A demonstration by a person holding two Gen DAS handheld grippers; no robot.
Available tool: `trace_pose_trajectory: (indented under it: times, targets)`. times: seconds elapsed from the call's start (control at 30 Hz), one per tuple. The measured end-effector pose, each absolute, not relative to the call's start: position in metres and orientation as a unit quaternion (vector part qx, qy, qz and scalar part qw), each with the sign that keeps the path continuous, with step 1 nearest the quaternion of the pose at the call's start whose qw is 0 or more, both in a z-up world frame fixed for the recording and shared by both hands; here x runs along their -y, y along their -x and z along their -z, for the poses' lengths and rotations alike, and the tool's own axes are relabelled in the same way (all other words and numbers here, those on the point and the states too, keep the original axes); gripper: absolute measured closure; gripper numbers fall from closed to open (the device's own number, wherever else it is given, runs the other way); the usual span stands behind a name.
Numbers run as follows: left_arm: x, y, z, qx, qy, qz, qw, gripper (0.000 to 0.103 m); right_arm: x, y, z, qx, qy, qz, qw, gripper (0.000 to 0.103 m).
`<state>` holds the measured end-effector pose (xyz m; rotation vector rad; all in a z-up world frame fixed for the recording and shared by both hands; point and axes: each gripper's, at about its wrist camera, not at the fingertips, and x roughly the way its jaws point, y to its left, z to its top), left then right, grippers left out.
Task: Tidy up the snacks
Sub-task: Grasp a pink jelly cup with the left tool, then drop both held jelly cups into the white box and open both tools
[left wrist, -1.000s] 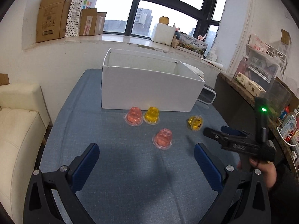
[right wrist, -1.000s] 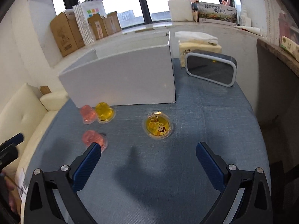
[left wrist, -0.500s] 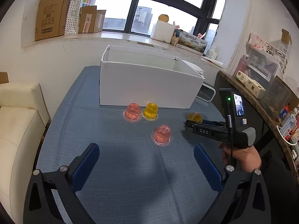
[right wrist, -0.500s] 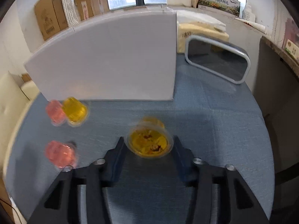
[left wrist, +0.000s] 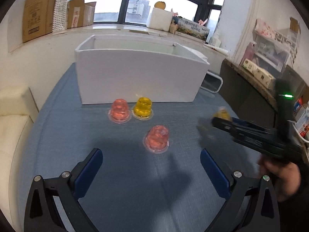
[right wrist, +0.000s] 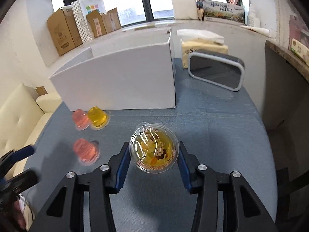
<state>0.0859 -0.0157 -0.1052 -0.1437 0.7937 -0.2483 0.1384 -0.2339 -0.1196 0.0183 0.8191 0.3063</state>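
My right gripper (right wrist: 153,152) is shut on a yellow jelly cup (right wrist: 154,148) and holds it lifted above the blue table, lid facing the camera; it shows blurred in the left wrist view (left wrist: 222,114). A pink jelly cup (left wrist: 157,138) lies near the middle, just ahead of my open, empty left gripper (left wrist: 150,165). Another pink cup (left wrist: 119,111) and a yellow cup (left wrist: 143,108) sit side by side against the front wall of the open white box (left wrist: 135,77).
A grey-framed mirror (right wrist: 216,70) and a tissue pack (right wrist: 202,48) stand right of the box. A cream sofa (left wrist: 11,127) borders the table's left side. A dark counter (left wrist: 249,89) stands on the right. Cardboard boxes (left wrist: 38,11) line the windowsill.
My right gripper closed on the yellow jelly cup and has lifted it off the table. My left gripper stayed open and moved slightly closer to the cups.
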Motion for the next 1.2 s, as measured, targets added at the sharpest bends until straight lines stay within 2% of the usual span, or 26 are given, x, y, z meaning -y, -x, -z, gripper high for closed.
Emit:
trace_pose_trajectory:
  times: [0.4, 0.43, 0.5, 0.57, 0.6, 0.9, 1.2]
  targets:
    - [0.043, -0.149, 0.137, -0.421, 0.049, 0.113, 0.899, 0.002, 0.262, -0.105, 0.108, -0.380, -0.040, -0.142, 0.913, 0.053]
    - [0.044, -0.150, 0.138, -0.421, 0.048, 0.114, 0.899, 0.006, 0.263, -0.103, 0.108, -0.380, -0.041, -0.141, 0.913, 0.053]
    - [0.044, -0.153, 0.142, -0.429, 0.047, 0.115, 0.895, 0.045, 0.265, -0.102, 0.109, -0.381, -0.044, -0.140, 0.913, 0.053]
    - [0.044, -0.153, 0.144, -0.431, 0.036, 0.112, 0.895, 0.062, 0.265, -0.103, 0.109, -0.380, -0.044, -0.141, 0.913, 0.053]
    - [0.044, -0.151, 0.144, -0.427, 0.034, 0.115, 0.896, 0.065, 0.265, -0.103, 0.109, -0.380, -0.043, -0.142, 0.913, 0.053]
    - [0.031, -0.119, 0.112, -0.381, 0.053, 0.138, 0.913, 0.067, 0.253, -0.100, 0.108, -0.377, -0.038, -0.159, 0.912, 0.053]
    - [0.002, -0.103, 0.021, -0.283, 0.057, 0.145, 0.946, 0.067, 0.231, -0.113, 0.072, -0.335, -0.035, -0.192, 0.922, 0.053]
